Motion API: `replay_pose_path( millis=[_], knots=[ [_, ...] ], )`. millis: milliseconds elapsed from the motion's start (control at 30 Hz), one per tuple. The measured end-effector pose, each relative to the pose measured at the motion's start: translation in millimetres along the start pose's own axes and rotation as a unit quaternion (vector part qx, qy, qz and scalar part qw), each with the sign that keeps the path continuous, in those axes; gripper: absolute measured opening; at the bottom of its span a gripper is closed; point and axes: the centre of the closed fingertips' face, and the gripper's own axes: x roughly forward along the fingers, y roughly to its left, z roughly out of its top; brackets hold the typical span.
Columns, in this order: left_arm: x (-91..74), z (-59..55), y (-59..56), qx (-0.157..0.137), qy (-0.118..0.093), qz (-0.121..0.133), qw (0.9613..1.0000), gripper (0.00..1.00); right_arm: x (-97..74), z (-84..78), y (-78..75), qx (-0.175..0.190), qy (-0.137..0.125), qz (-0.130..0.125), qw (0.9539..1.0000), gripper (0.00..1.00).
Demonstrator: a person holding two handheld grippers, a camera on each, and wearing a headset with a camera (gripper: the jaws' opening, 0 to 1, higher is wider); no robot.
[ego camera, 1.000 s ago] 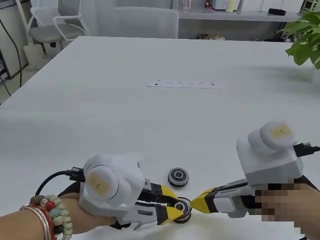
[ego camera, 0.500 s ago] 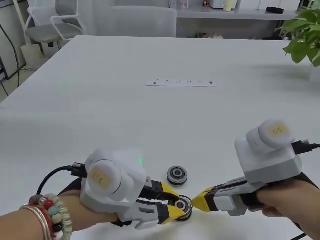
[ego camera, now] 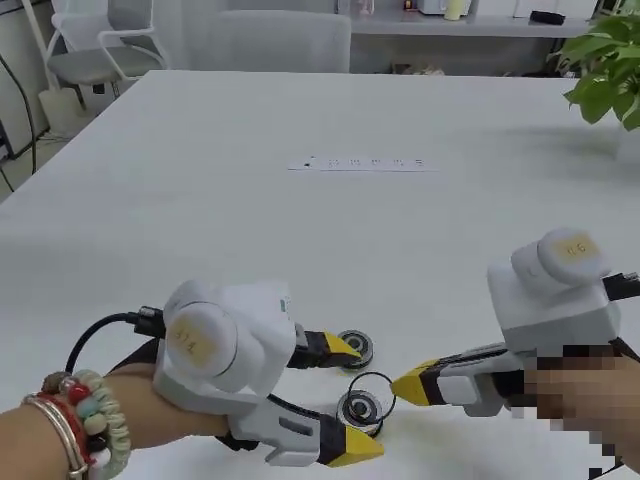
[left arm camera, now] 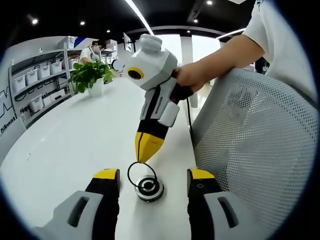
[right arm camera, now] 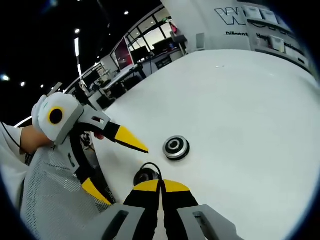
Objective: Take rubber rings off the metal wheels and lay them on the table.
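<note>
The ring (ego camera: pixel 370 374) stands as a thin black loop above the near wheel (ego camera: pixel 360 410), which sits at the counter's (ego camera: pixel 300 230) near edge. The right tool (ego camera: pixel 402 386) is pressed together at the loop's edge, seemingly pinching it. The left tool (ego camera: pixel 353 398) is spread wide and straddles that wheel without touching it. A second wheel (ego camera: pixel 358 350) lies just beyond.

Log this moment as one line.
left gripper open astride near wheel | right gripper shut on rubber ring | far wheel on table
</note>
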Motion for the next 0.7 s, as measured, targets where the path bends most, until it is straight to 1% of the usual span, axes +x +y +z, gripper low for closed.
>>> replay_pose_path(
  millis=[133, 200, 267, 300, 467, 567, 633, 700],
  knots=[
    [-7.4, 11.3, -0.4, -0.005, -0.017, -0.002, 0.9998, 0.59, -4.3, 4.0, -3.8, 0.011, -0.013, -0.004, 0.9999, 0.0],
    [-10.4, 13.2, -0.8, -0.008, -0.018, -0.003, 0.9998, 0.62, -5.8, 5.5, -5.6, 0.014, -0.018, -0.007, 0.9997, 0.0],
    [-13.7, 15.7, 0.6, 0.004, -0.019, 0.002, 0.9998, 0.65, -6.8, 6.0, -6.8, 0.016, -0.019, -0.01, 0.9996, 0.0],
    [-15.6, 17.0, 1.5, 0.005, -0.019, 0.004, 0.9998, 0.67, -8.3, 7.0, -7.6, 0.014, -0.022, -0.014, 0.9996, 0.0],
    [-24.6, 23.9, 3.9, -0.001, -0.029, 0.003, 0.9996, 0.74, -15.6, 14.5, -10.4, 0.015, -0.04, -0.02, 0.9989, 0.0],
    [-29.2, 24.9, 7.7, -0.002, -0.025, 0.006, 0.9997, 0.77, -18.7, 17.9, -11.1, 0.018, -0.049, -0.022, 0.9984, 0.0],
    [-34.7, 28.5, 10.9, -0.001, -0.025, 0.013, 0.9996, 0.79, -20.1, 19.3, -11.6, 0.018, -0.054, -0.025, 0.9981, 0.0],
    [-41.8, 36.3, 12.9, 0.002, -0.033, 0.014, 0.9994, 0.8, -22.1, 21.0, -12.5, 0.016, -0.058, -0.028, 0.9978, 0.0]
  ],
)
